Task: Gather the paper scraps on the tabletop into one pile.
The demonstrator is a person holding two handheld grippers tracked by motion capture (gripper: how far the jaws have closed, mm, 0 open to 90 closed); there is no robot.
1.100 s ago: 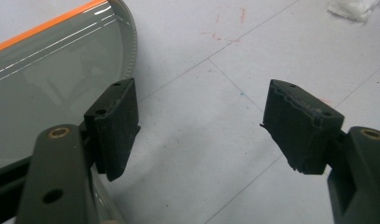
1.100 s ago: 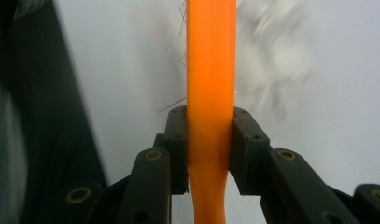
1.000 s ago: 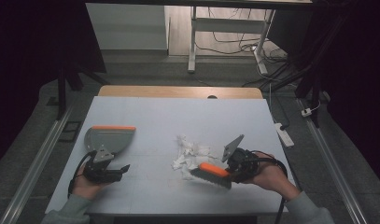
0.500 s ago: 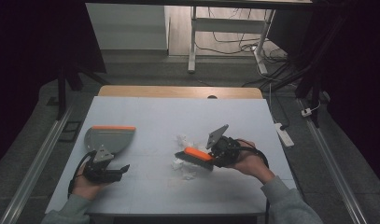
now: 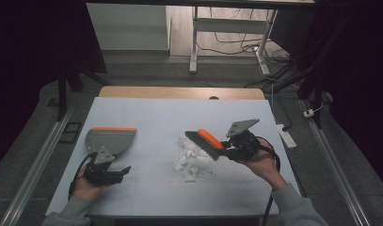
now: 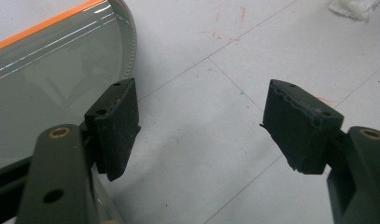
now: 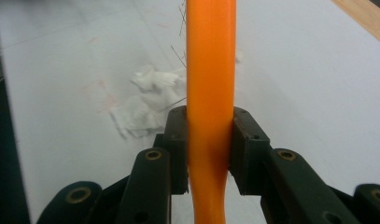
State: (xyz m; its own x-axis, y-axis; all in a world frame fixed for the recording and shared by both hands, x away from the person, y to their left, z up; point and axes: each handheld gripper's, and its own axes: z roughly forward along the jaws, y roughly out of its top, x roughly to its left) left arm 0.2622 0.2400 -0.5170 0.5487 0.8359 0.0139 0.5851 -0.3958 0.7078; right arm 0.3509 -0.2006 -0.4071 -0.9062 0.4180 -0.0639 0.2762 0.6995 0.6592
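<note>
Beyond the right gripper [image 5: 225, 149] the white table [image 5: 151, 113] ends in a bare wooden edge [image 5: 179, 92]. Past that, grey floor [image 5: 147, 70] runs into dark surroundings, with a white desk leg [image 5: 194, 40] and tangled cables [image 5: 236, 44]. To that gripper's right, a power strip [image 5: 286, 135] lies beside a metal rail [image 5: 339, 183].

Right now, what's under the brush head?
Under the brush held by the right tool lies a pile of white paper scraps on the table. The brush covers the pile's far edge, so whether the bristles touch it cannot be told.
</note>
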